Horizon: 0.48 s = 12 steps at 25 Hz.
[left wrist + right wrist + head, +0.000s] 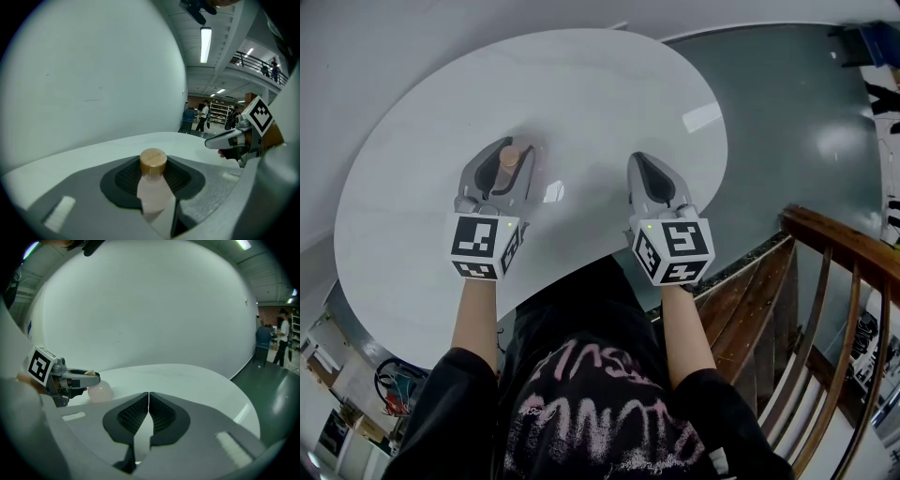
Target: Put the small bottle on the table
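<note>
The small bottle point(510, 157) has a tan wooden cap and a pale pink body point(153, 194). My left gripper point(515, 150) is shut on it just under the cap, over the left part of the white round table point(591, 94). In the right gripper view its rounded body point(99, 392) hangs under the left gripper point(77, 377), close to the tabletop; I cannot tell if it touches. My right gripper point(640, 161) is level with the left one, a short way to its right. Its jaws point(148, 401) are shut with nothing between them.
The table's near edge point(581, 272) runs just in front of the person's body. A wooden stair railing point(825, 281) stands at the right, and dark green floor point(787, 112) lies beyond the table. Distant people and shop shelves point(206, 115) show in the left gripper view.
</note>
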Available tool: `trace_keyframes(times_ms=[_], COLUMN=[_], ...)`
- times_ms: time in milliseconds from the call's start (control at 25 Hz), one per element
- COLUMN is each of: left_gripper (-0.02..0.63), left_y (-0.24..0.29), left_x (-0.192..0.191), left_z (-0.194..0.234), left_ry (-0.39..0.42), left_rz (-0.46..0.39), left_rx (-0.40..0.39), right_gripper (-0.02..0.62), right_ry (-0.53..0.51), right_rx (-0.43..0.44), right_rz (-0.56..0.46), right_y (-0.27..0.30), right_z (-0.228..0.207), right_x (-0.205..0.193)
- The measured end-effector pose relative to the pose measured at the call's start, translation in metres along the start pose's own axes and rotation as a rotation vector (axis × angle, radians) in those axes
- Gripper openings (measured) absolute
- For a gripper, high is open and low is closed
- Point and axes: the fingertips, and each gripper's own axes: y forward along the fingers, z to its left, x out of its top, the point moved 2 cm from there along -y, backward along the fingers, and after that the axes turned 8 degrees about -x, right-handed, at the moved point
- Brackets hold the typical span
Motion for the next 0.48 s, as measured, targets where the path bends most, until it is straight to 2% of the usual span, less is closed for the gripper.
trace_keyframes(times_ms=[480], left_gripper=[0.138], left_y=[0.0007], left_x=[-0.0007], left_z=[-0.0048], left_ry=[0.005], left_rz=[-0.012], left_rx=[0.0], right_gripper=[0.012], right_ry=[0.0], right_rx=[0.003], right_rz=[-0.001], right_y=[-0.0027], right_z=[-0.0004], right_x=[-0.0014])
